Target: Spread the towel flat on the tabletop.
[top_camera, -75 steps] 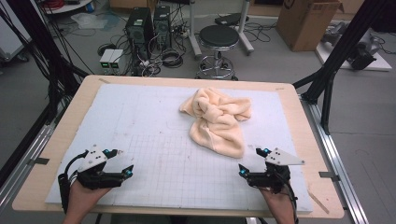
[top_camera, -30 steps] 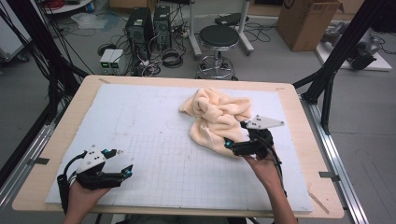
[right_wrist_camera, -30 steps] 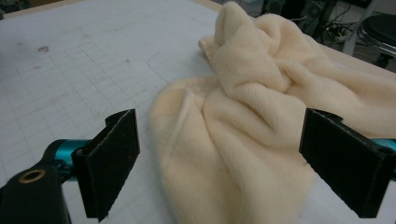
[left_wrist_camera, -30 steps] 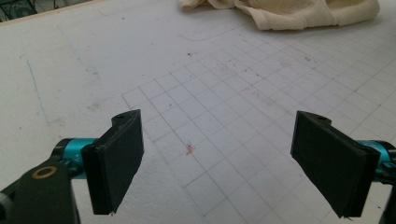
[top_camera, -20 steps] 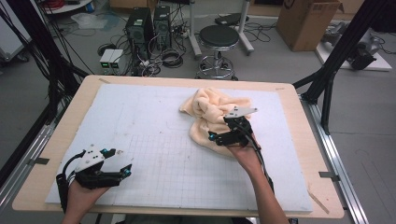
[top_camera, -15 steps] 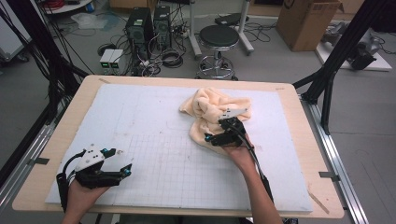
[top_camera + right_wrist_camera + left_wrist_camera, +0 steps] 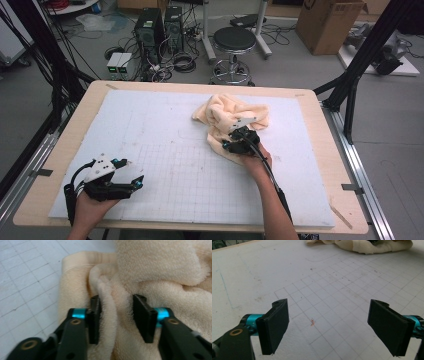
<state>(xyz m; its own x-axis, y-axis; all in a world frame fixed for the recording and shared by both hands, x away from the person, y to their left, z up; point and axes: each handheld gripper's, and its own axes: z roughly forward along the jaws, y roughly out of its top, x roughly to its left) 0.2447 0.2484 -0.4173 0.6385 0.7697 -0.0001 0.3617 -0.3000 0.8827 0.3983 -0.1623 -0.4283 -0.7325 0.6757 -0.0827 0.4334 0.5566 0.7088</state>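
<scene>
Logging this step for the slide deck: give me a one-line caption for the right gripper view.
Right gripper, jaws closing on a raised fold of the crumpled cream terry towel lying on the white gridded mat.

A grey floor [image 7: 385, 165] surrounds the wooden surface [image 7: 60, 150], which carries a white gridded mat [image 7: 150, 125]. Beyond its far edge stand two black computer towers [image 7: 159, 22] amid tangled cables [image 7: 180, 60], a round black stool [image 7: 235, 40] and a cardboard box [image 7: 330, 22]. Black frame struts [image 7: 357, 65] rise at the right.
</scene>
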